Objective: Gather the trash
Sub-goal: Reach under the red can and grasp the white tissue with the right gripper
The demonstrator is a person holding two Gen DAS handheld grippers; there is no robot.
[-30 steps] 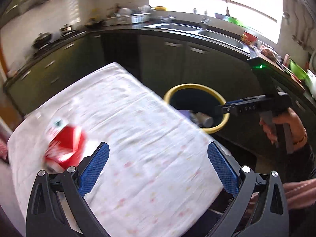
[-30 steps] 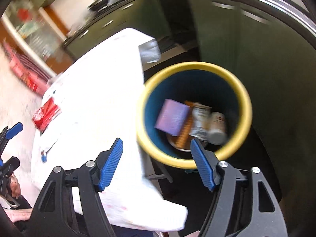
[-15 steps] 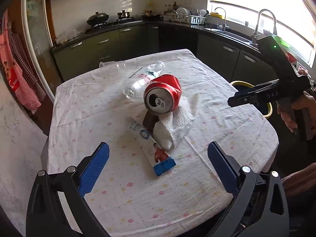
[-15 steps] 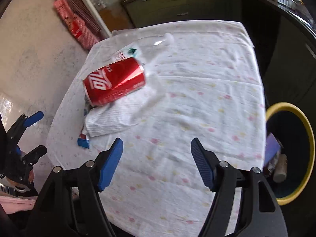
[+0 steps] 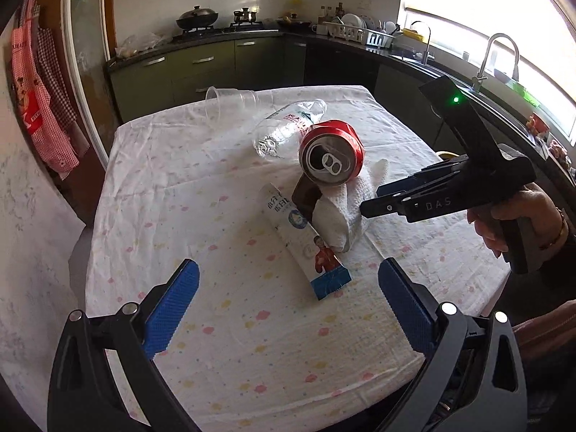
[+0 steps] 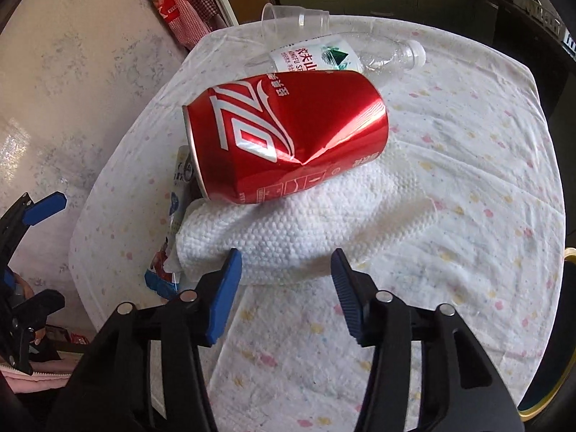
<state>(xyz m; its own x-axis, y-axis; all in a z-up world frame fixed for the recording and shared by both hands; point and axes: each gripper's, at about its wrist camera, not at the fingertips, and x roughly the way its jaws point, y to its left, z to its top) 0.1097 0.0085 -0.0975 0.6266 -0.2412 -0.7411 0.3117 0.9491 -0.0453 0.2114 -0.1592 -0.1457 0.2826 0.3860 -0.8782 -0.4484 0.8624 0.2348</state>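
Daylight floods from the blown-out window [image 5: 504, 18]; frames sharp, edges fisheye-bent, perhaps slight glare on the can [image 6: 360, 115].

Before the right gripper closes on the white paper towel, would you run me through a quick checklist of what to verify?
1. Right gripper lined up with the paper towel: ok, towel edge sits just ahead of the closing jaws.
2. Jaws empty: ok, nothing between them yet.
3. Red can clear of the towel: not ok, it rests on top and may roll.
4. Left gripper out of the way: ok, open and back.
5. Milk carton free of the towel: cannot tell, they overlap.
6. Bin reachable: cannot tell, only its yellow rim shows.
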